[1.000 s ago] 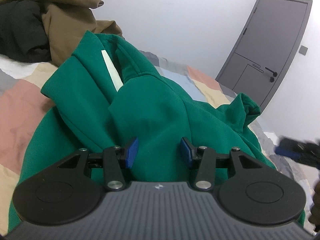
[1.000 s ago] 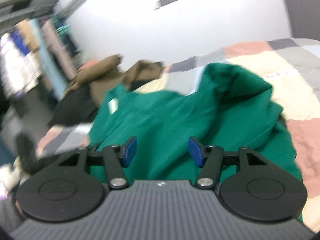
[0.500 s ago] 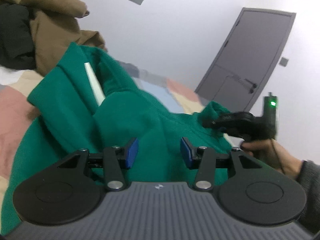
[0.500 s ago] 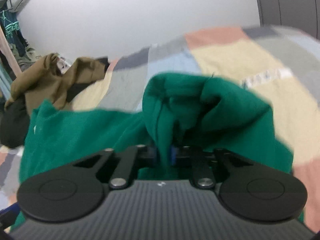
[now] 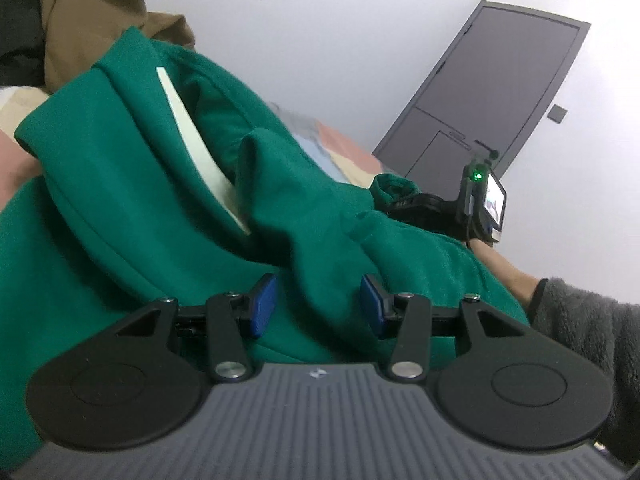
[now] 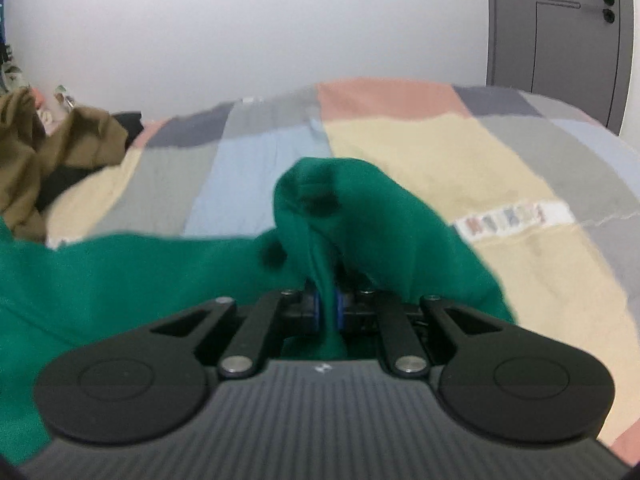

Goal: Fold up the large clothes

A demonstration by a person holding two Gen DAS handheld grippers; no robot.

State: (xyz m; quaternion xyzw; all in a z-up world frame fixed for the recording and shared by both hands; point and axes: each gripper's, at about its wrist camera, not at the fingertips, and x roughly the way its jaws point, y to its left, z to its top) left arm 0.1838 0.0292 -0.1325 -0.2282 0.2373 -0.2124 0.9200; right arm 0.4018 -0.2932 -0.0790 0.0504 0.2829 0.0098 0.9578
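Green sweatshirt (image 5: 168,216) is heaped on the patchwork bed (image 6: 460,160); a bunched fold is pinched by the shut right gripper (image 6: 328,308), presumably for spreading; the left gripper (image 5: 318,306) is held half-open, nothing gripped.

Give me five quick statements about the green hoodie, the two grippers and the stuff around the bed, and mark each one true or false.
1. The right gripper is clamped on a fold of the green hoodie. True.
2. The left gripper is shut on the hoodie. False: its jaws stand apart, with green fabric between them but not pinched.
3. The hoodie lies on a patchwork bedspread. True.
4. The door is white. False: it is dark grey, set in a white wall.
5. A brown garment lies piled further along the bed, behind the hoodie. True.
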